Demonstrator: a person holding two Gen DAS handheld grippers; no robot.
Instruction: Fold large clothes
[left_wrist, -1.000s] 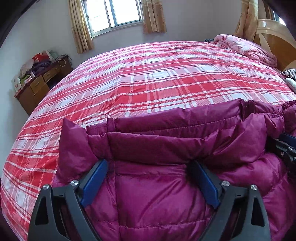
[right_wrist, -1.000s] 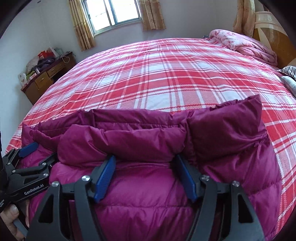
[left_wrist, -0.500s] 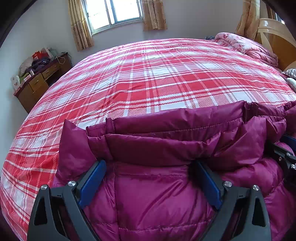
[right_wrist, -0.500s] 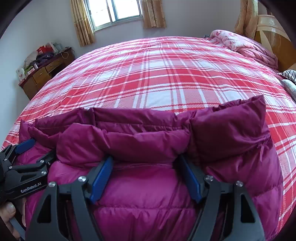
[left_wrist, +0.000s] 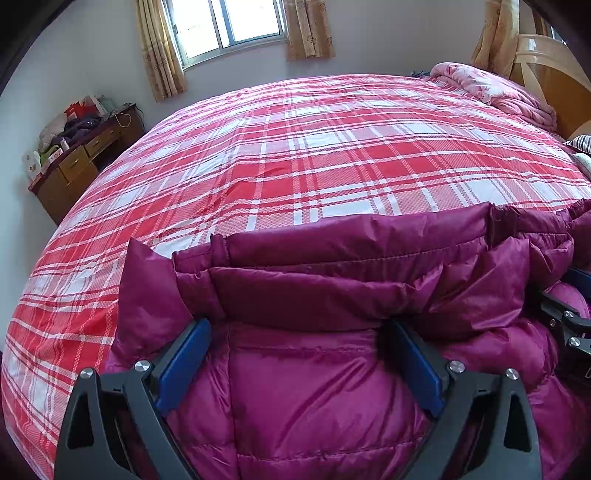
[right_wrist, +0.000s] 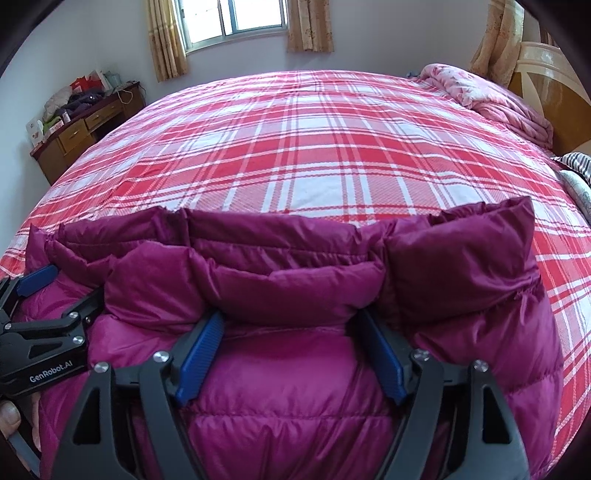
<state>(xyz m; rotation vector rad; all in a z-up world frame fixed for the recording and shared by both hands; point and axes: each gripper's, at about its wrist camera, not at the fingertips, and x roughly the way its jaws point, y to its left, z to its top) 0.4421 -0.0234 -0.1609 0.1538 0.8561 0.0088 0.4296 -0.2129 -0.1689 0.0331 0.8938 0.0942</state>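
Magenta puffer jacket (right_wrist: 295, 387) lies on the near edge of the bed (left_wrist: 332, 155), already doubled over; a quilted roll of its fabric sits across the fingertips of both tools.

Right gripper (right_wrist: 291, 328): jaws are opening, wide apart, padded fabric between them but pads look off the cloth, so released. Left gripper (left_wrist: 299, 332): jaws wide too, straddling the jacket panel with the tips tucked under the roll; reads as released, not pinching.

Handling, judged: light, bulky, soft, springy fill. Shell looks slick and shiny, so a shallow pinch may slip and folds will puff back up. Best hold is likely the stitched seams or the hem edge, where layers are thinner and jaws can bite through all plies, not the fat baffles.

Edges: the jacket's far folded edge runs straight across both views; a loose corner stands up at each end, left (left_wrist: 147, 295) and right (right_wrist: 480, 251).

Room: plaid bedcover ahead is wide open for another fold. Pink blanket (right_wrist: 491, 99) and headboard (right_wrist: 546, 92) far right, dresser (left_wrist: 85, 166) far left, all well apart.
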